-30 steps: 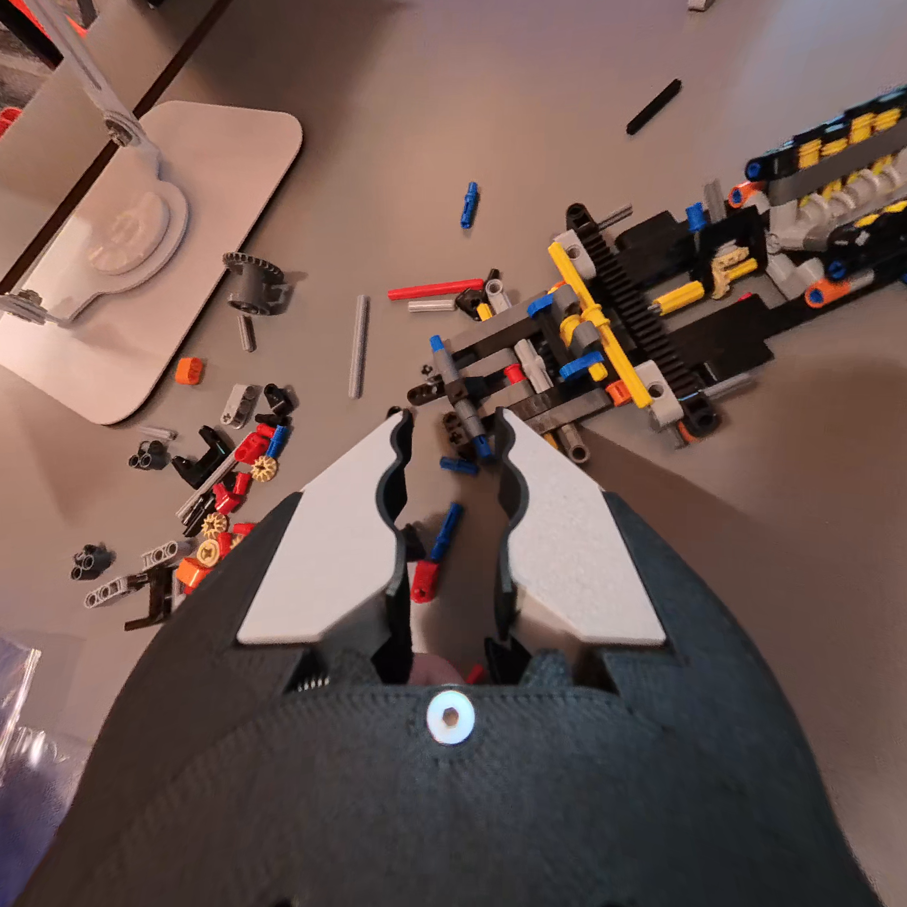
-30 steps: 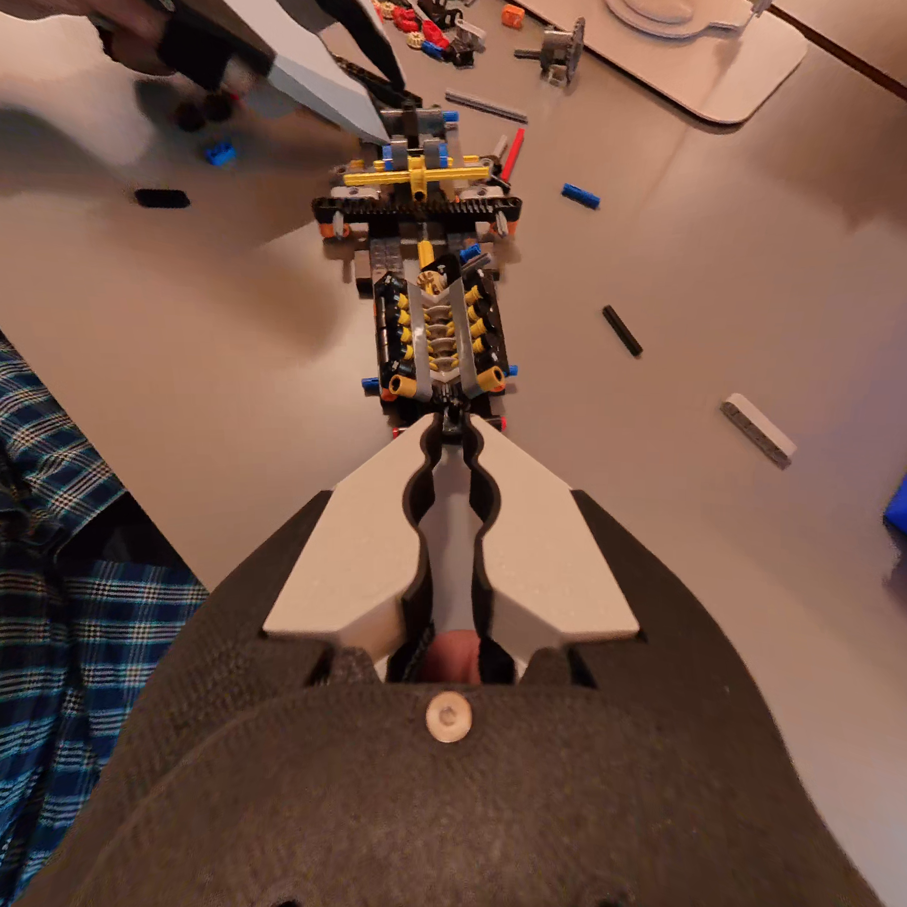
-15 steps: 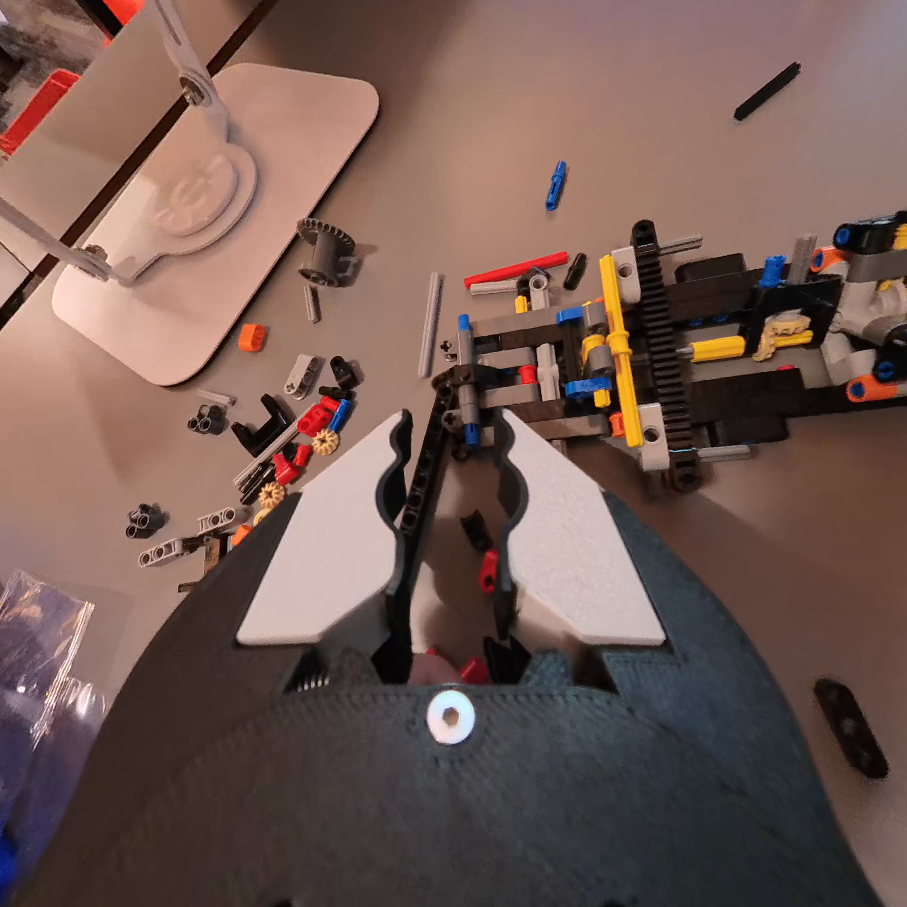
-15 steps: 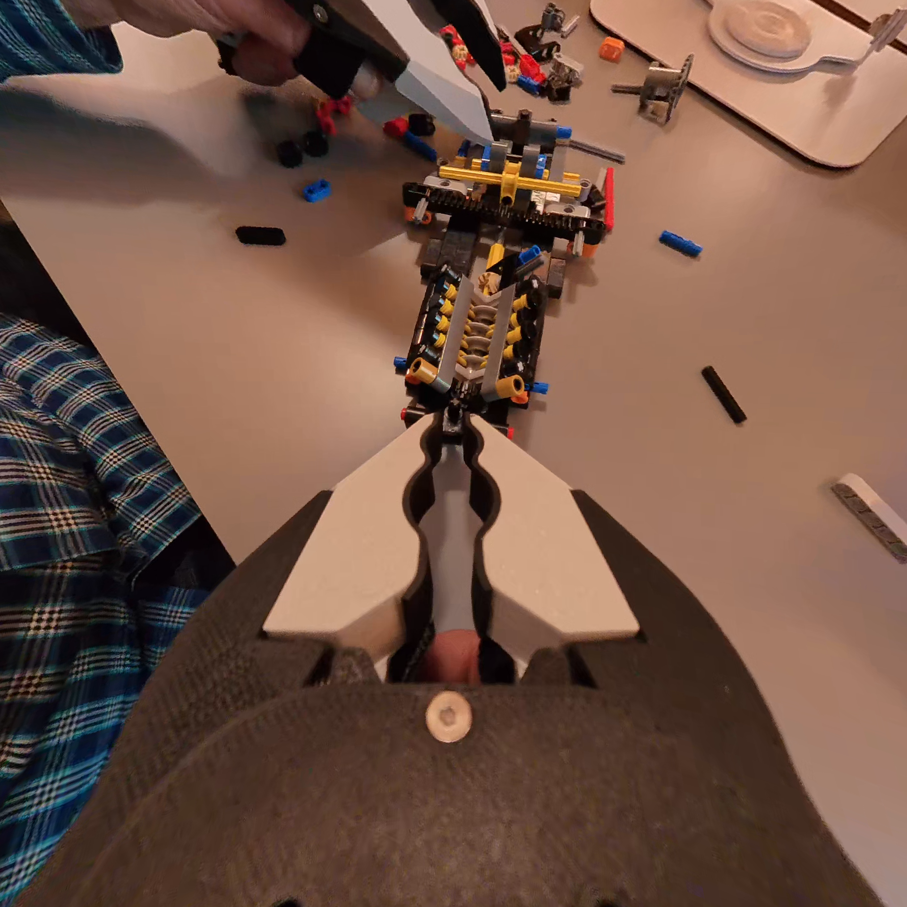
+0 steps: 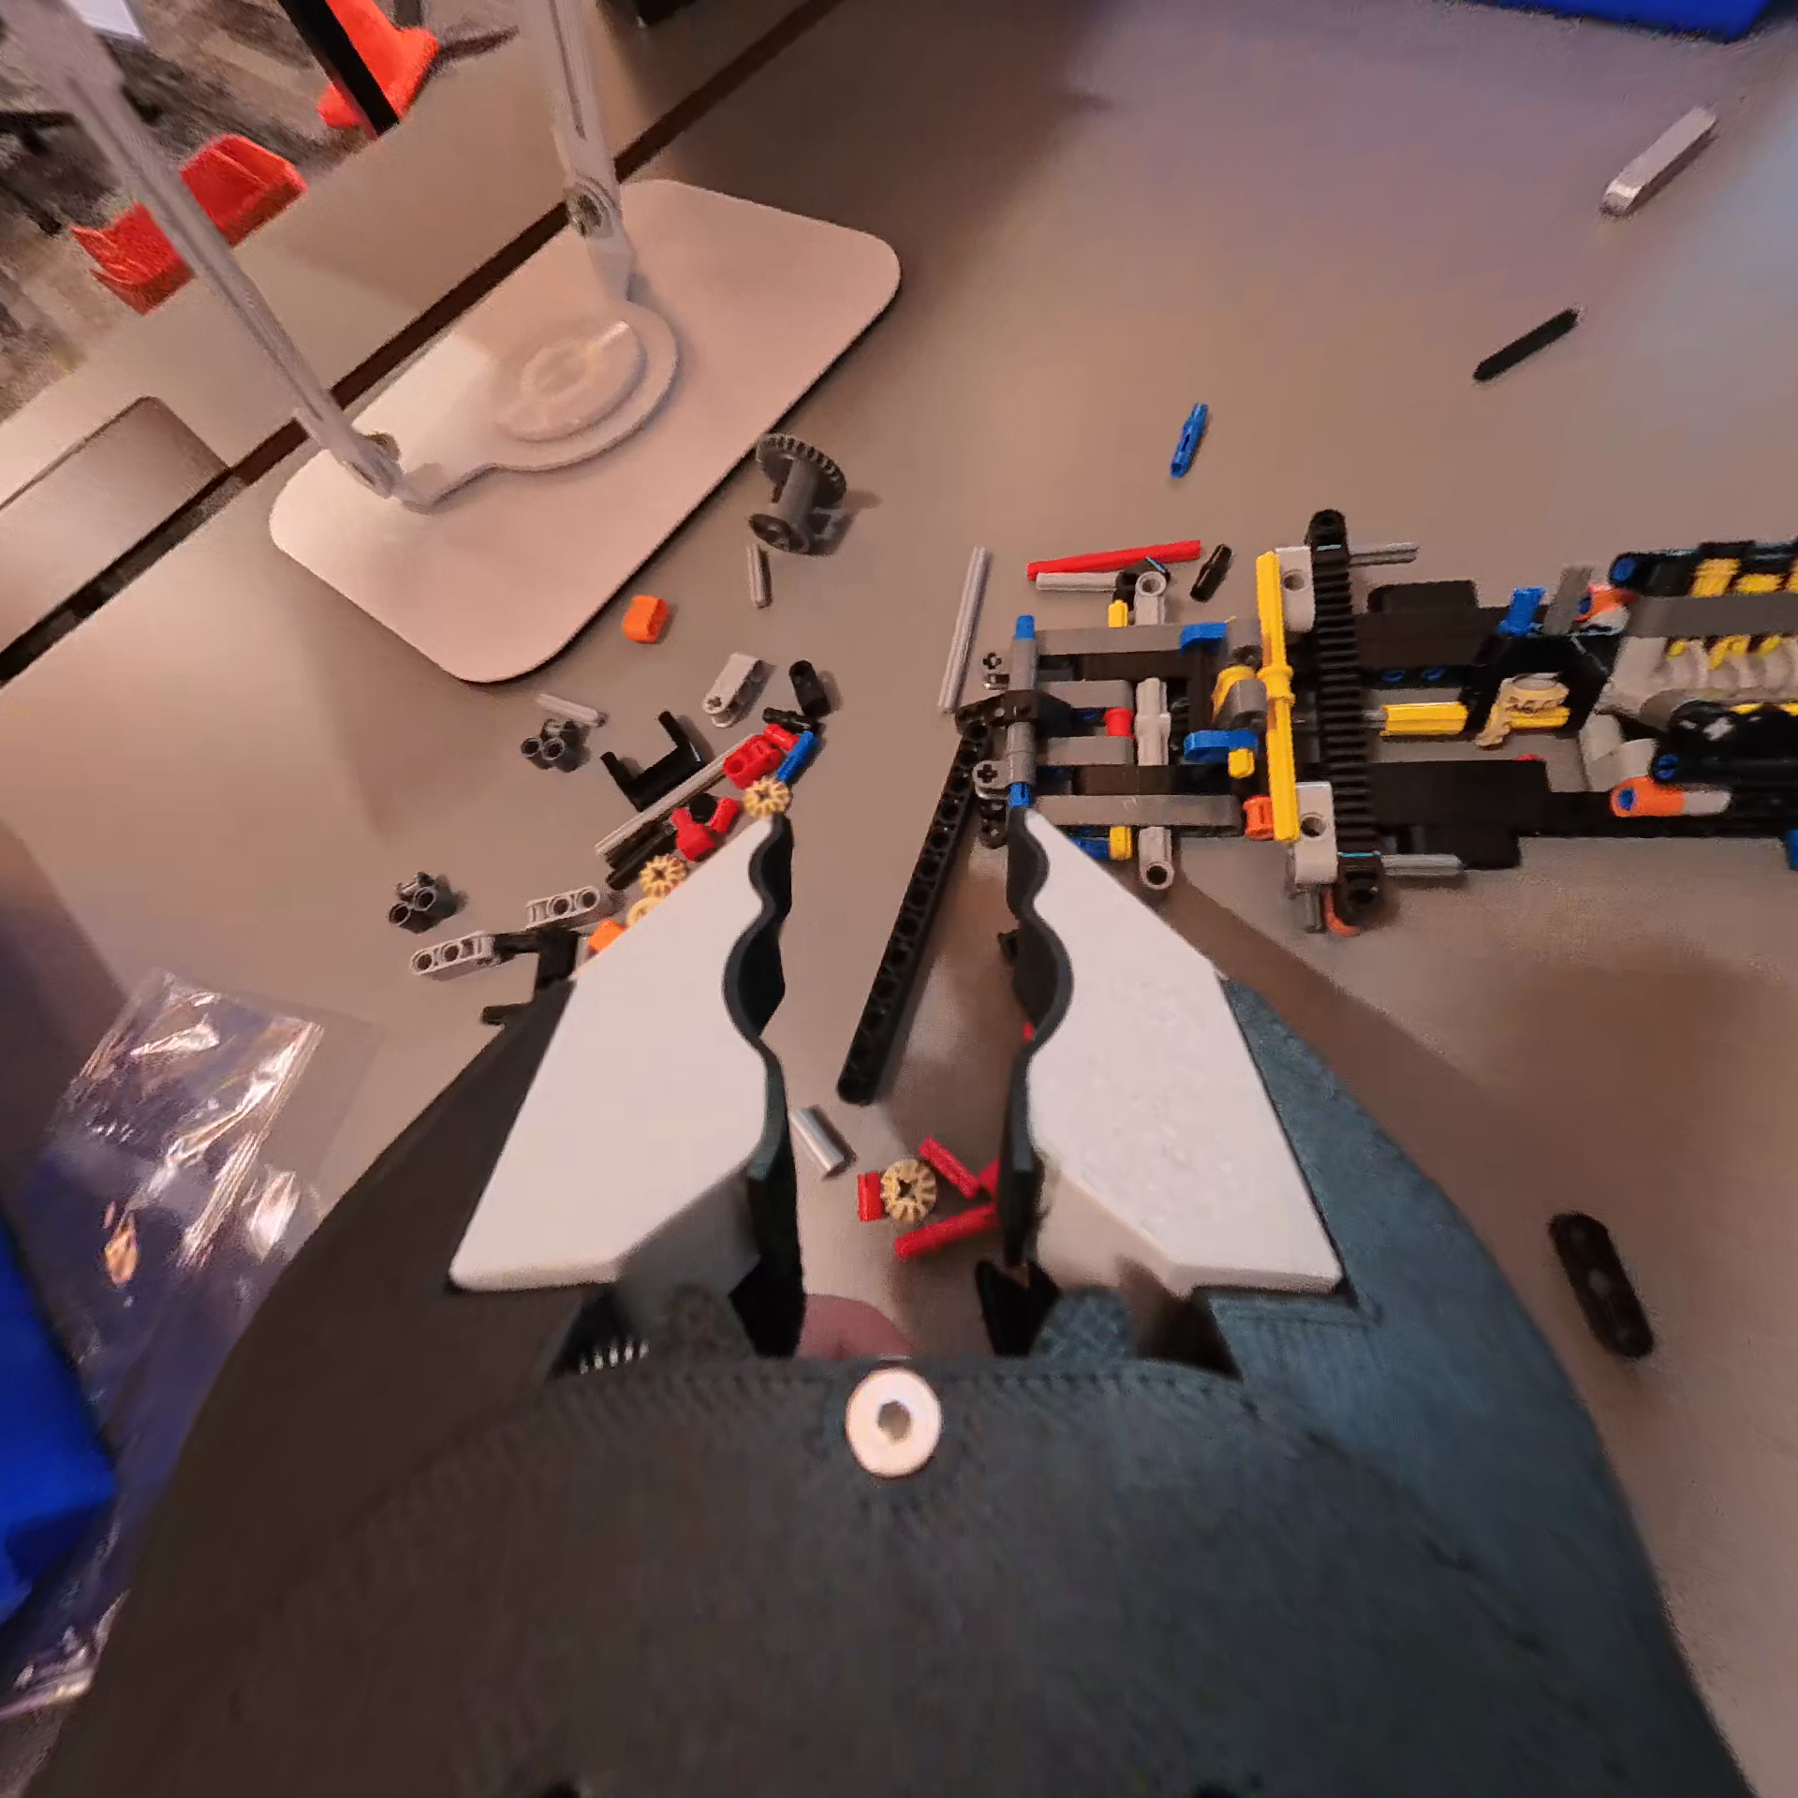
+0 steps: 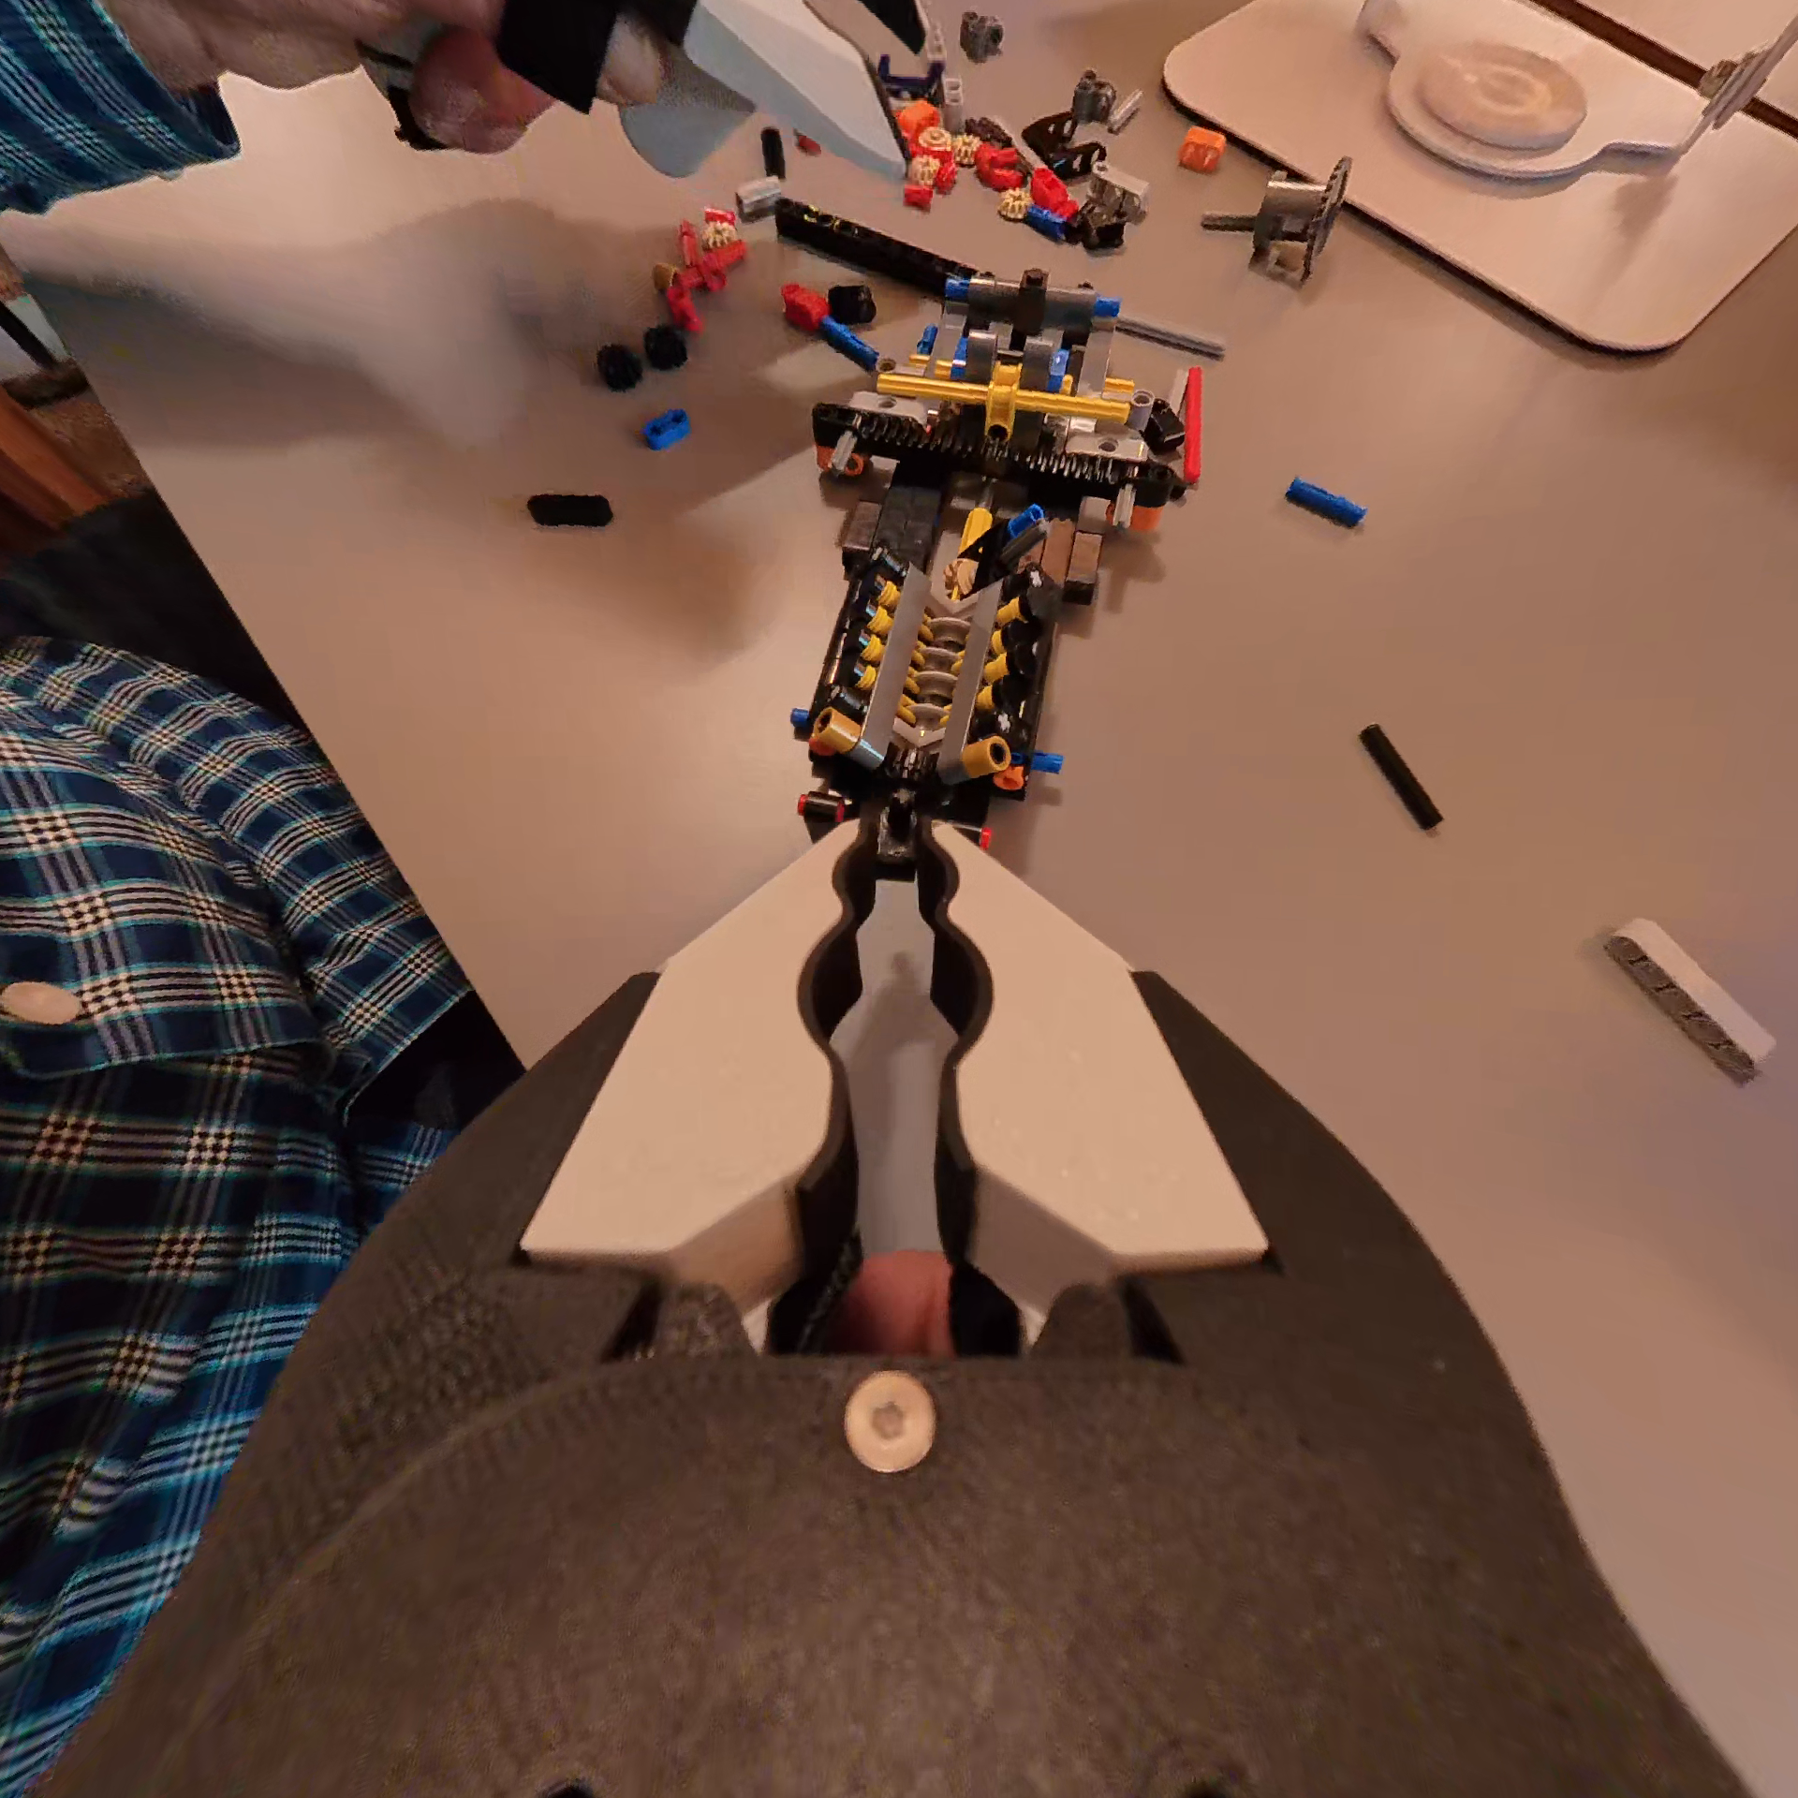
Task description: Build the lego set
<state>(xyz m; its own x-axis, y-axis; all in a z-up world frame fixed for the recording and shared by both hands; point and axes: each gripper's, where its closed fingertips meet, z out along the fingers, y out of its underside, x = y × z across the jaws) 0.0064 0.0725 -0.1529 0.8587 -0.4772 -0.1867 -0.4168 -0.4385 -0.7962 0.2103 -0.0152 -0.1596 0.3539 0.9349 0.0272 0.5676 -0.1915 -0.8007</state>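
The lego chassis lies on the table, with a yellow axle, a black toothed rack and a grey-and-yellow engine block. My left gripper is open and empty above a long black holed beam that lies beside the chassis front end. Small red pieces and a tan gear lie between its fingers. My right gripper is shut on the black rear end of the chassis. The left gripper also shows in the right wrist view, held by a hand.
A pile of loose small parts lies left of the chassis. A white stand base sits behind it, with a grey gear hub near it. A plastic bag lies at left. A grey beam and black axle lie at right. The grippers' ends are close to 25 cm from one another. My right tips are about 25 cm from the grey gear hub, my left tips only 12 cm.
My left gripper has pulled back and up from the chassis front and opened wider; the long black beam now lies on the table between its fingers. My right gripper stays shut on the chassis rear.
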